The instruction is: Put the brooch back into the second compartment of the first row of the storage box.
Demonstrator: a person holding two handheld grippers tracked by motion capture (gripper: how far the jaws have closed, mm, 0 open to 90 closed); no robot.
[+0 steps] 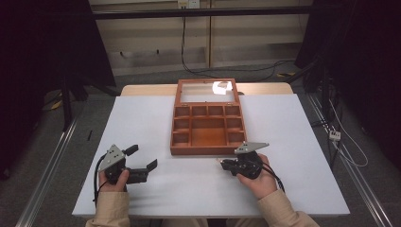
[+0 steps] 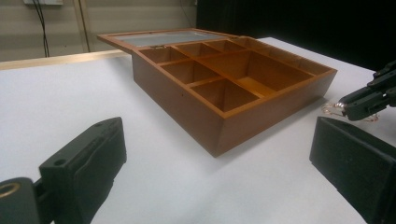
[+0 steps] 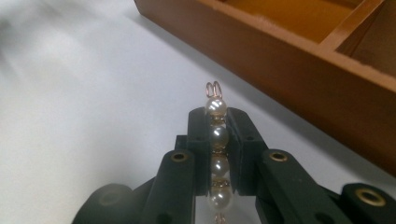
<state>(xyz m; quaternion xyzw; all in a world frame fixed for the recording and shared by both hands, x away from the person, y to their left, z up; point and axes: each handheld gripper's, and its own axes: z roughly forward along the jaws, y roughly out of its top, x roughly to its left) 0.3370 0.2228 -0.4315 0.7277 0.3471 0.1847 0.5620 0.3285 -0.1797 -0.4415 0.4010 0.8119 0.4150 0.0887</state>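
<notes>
A brown wooden box (image 1: 207, 131) with several compartments and an open glass lid (image 1: 206, 91) stands mid-table; the compartments that show look bare. My right gripper (image 1: 224, 164) sits just in front of the box's near wall (image 3: 299, 70), shut on a string of white pearls (image 3: 217, 140) with thin wire loops; from the left gripper view the pearl piece (image 2: 334, 110) pokes out at its tip. My left gripper (image 1: 143, 159) rests at the table's front left, jaws wide apart and nothing between them, aimed toward the box (image 2: 224, 88).
The white table (image 1: 142, 123) has open surface left and right of the box. Black stands and curtains flank the table, and cables lie on the floor behind it. A rail runs along each side of the table.
</notes>
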